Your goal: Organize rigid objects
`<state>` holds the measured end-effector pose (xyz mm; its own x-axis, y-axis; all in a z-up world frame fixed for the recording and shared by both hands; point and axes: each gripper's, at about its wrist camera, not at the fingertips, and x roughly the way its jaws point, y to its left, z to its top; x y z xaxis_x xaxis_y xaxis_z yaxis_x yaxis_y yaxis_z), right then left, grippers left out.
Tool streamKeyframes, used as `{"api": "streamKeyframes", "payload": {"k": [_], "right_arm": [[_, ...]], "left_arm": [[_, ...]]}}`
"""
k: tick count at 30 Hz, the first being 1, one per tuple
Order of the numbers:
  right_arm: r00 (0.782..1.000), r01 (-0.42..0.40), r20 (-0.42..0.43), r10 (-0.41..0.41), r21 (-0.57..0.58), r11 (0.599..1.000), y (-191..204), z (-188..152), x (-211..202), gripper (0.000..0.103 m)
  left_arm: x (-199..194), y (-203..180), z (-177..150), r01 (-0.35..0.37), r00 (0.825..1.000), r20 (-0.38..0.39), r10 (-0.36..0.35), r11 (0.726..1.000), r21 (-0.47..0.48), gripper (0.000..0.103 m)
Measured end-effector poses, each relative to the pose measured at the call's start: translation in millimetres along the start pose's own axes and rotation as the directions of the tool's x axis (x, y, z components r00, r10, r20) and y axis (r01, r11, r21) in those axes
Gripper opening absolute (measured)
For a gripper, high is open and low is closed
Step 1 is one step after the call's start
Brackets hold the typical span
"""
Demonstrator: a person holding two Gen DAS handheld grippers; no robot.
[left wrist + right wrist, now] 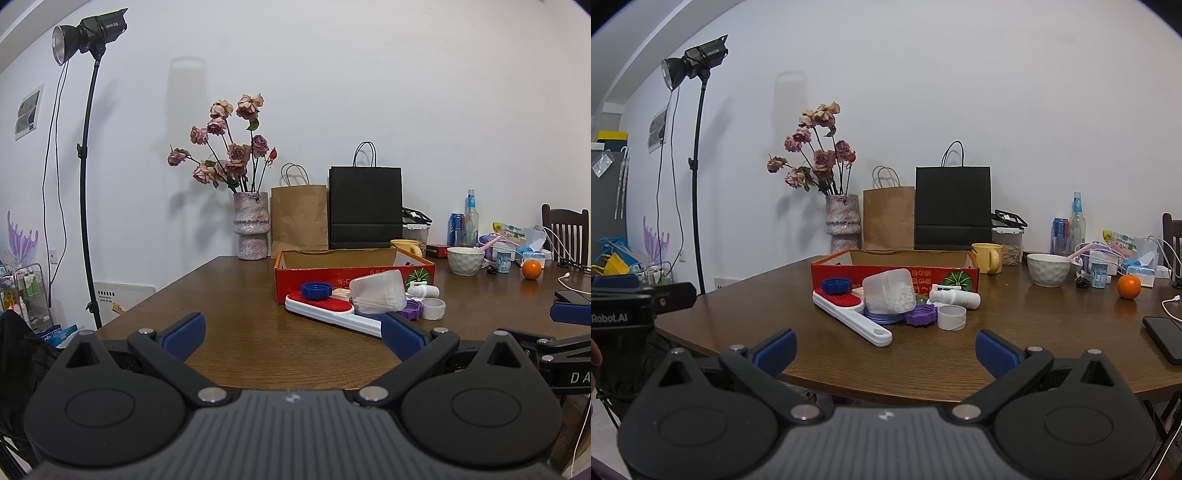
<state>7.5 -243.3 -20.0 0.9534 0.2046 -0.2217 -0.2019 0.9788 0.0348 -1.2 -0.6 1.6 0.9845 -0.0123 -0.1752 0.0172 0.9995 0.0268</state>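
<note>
Crowding the front of the red box (pixel 894 275) on the surface (pixel 1015 354): brush (pixel 849 317), tub (pixel 890 295), spray bottle (pixel 955 297), caps (pixel 921 315). Both hand-held grippers, left (pixel 293 334) and right (pixel 885 347), gape empty, short of the box. "Robot.AI" marks the left one.

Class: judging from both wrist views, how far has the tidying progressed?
Nothing looks done: the brush, cotton swab jar, spray bottle and caps lie piled before the red box. Nothing is in hand; left gripper and right gripper are open. All sorting remains.

"Robot.AI" on the left hand-held gripper (pixel 642 295); "DA" on the right hand-held gripper (pixel 570 314).
</note>
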Motion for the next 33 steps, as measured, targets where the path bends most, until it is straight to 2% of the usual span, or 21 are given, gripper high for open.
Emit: {"api": "streamKeyframes", "payload": {"k": [33], "right_arm": [[1.0,0.002,-0.005,-0.002,-0.001,1.0,1.2,-3.3,2.1,0.103]], "left_arm": [[0.6,-2.1,-0.6,0.001,1.0,0.0,-0.001,1.0,0.004,0.103]]}}
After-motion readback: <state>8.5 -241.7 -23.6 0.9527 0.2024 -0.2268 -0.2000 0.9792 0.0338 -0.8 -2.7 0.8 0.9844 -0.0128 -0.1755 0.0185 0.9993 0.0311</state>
